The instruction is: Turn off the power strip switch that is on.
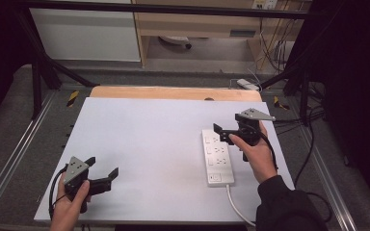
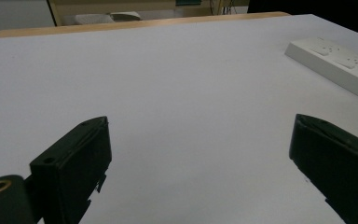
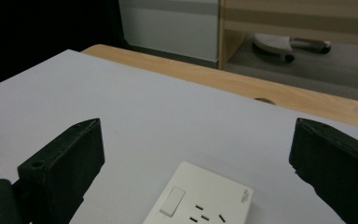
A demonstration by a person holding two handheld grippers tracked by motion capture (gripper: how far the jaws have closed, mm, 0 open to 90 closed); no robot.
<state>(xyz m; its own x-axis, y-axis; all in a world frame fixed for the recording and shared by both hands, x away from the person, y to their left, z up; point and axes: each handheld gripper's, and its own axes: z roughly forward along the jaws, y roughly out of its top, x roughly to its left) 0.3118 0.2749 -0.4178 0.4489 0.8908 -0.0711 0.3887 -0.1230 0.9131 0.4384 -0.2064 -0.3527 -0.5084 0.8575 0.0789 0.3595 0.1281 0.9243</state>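
Left hand point(image 1: 70, 204): enters the high view at about 7 o'clock and grips the handle of the left gripper.
Left gripper point(image 1: 103, 168): sits over the near-left part of the white table top, pointing toward 2 o'clock; its jaws stand wide apart with nothing between them. In the left gripper view only bare white surface lies between the two black jaws.
Table point(image 1: 144, 144): a white sheet covers most of it, and a strip of bare wood shows along the far edge at 12 o'clock.
Containers: no box, tray or bin can be made out on the table.
Power strip point(image 1: 217, 155): a white multi-socket bar lies flat on the right half of the table, its long axis running from 12 to 6 o'clock. Its switch end is nearest the person, and a white cable point(image 1: 236, 204) leaves that end toward 5 o'clock.
Power strip against the claws: it lies well apart from the left gripper, at 2 o'clock in the left gripper view point(image 2: 335, 63). It sits just below the right gripper, low between the jaws at 6 o'clock in the right gripper view point(image 3: 200, 200).
Right gripper point(image 1: 221, 133): hovers over the far end of the power strip, pointing toward 9 o'clock; its jaws are spread wide and hold nothing.
Right hand point(image 1: 257, 151): comes in from 5 o'clock in a dark sleeve point(image 1: 284, 204) and holds the right gripper's handle.
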